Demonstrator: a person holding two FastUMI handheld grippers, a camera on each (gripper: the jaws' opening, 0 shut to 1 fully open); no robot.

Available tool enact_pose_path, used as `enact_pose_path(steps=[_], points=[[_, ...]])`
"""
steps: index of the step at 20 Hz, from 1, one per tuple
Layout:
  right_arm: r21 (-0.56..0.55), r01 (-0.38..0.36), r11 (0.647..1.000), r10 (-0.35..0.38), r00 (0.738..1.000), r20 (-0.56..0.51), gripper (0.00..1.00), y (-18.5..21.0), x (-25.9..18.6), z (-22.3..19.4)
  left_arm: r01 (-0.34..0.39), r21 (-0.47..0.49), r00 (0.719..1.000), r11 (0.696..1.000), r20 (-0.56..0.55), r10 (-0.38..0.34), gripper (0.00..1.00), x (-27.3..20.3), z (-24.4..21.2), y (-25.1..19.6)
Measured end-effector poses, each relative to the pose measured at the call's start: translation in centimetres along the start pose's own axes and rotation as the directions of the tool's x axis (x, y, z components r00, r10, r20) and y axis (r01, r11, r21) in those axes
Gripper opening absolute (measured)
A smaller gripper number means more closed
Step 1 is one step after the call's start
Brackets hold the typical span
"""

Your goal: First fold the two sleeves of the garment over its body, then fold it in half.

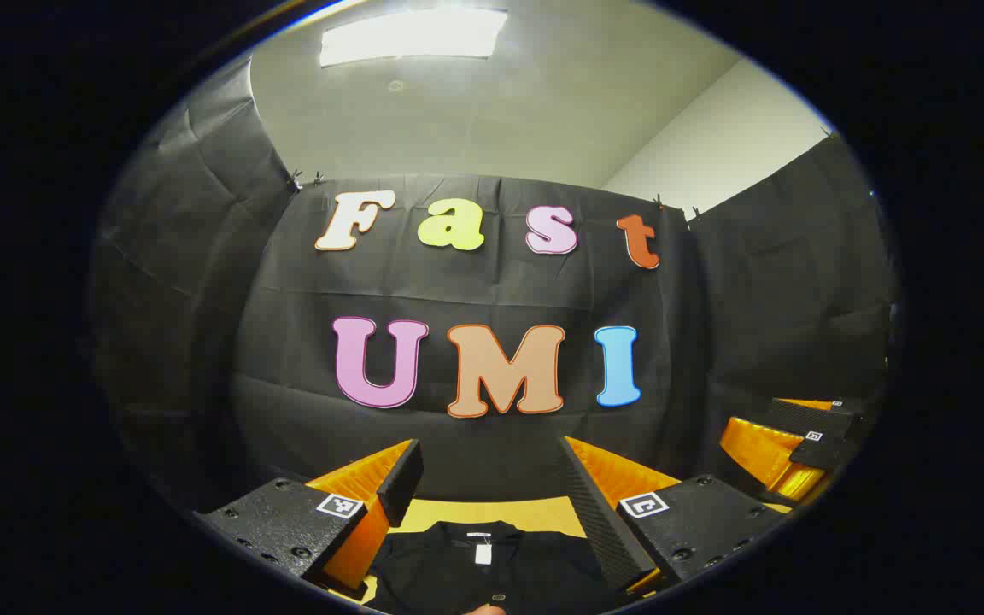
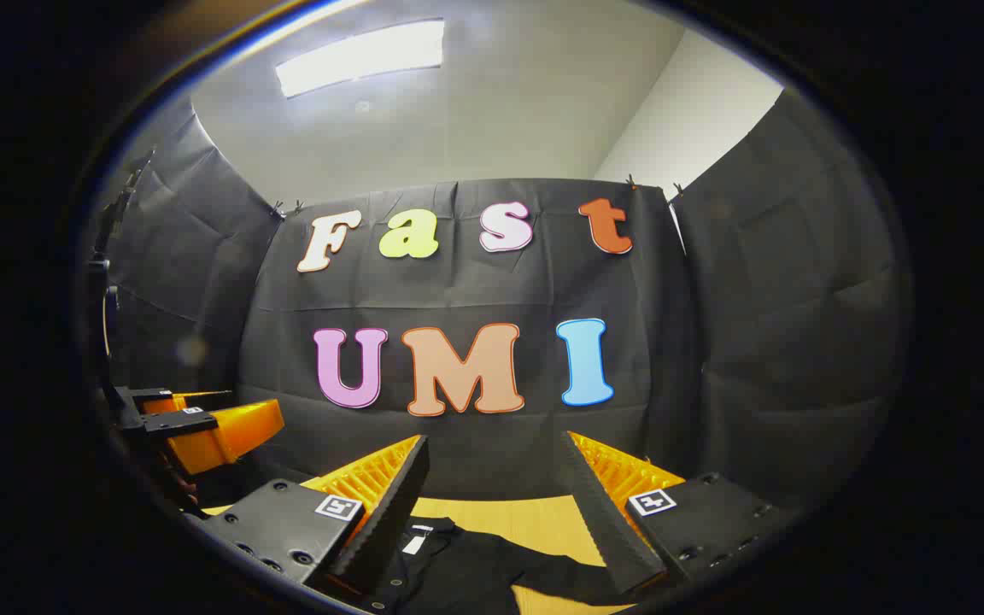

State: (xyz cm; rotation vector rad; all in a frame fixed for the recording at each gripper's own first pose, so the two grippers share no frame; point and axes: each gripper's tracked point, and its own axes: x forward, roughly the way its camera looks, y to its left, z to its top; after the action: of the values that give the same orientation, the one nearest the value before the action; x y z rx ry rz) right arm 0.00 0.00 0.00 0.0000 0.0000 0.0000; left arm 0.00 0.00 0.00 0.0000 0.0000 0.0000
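Note:
A black garment (image 1: 492, 568) with a white neck tag lies flat on a yellow table (image 1: 535, 515), its collar toward the far wall. My left gripper (image 1: 492, 470) hovers above the collar, open, nothing between its fingers. In the right gripper view the same black garment (image 2: 475, 568) shows with one sleeve (image 2: 569, 581) stretched out to the right across the table (image 2: 500, 512). My right gripper (image 2: 496, 465) is open above it and holds nothing. The right gripper (image 1: 799, 444) appears at the far right of the left gripper view; the left gripper (image 2: 202, 427) appears at the far left of the right gripper view.
Black cloth walls close the booth at the back and on both sides, right behind the table's far edge. A ceiling light (image 1: 411, 34) shines overhead. A strip of bare yellow tabletop lies between the garment and the back wall.

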Motion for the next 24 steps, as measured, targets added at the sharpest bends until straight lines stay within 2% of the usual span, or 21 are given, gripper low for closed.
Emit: enact_pose_path(steps=[8,11,14,20,24], points=[[0.0,-0.016,1.0,0.016,1.0,-0.005,0.94,0.2,0.8,-0.8,-0.008,0.018,1.0,1.0,-0.018,0.008,0.93,0.1,-1.1,1.1],[0.001,-0.016,1.0,0.016,1.0,-0.026,0.99,0.2,1.3,-1.5,-0.019,0.029,0.999,0.999,-0.024,0.02,0.92,0.0,-1.4,1.5],[0.004,-0.011,1.0,0.011,0.999,-0.042,0.94,-0.1,1.6,-1.9,-0.029,0.026,0.999,0.999,-0.029,0.03,0.92,0.0,-1.7,1.6],[0.022,-0.028,0.999,0.029,0.998,-0.046,0.99,0.2,1.9,-2.0,-0.063,0.012,0.998,0.998,-0.021,0.063,0.92,-0.1,-1.6,2.4],[-0.003,-0.026,1.0,0.026,0.999,-0.044,0.97,0.2,2.1,-1.9,-0.073,0.023,0.997,0.997,-0.029,0.074,0.92,-0.3,-1.9,3.1]])
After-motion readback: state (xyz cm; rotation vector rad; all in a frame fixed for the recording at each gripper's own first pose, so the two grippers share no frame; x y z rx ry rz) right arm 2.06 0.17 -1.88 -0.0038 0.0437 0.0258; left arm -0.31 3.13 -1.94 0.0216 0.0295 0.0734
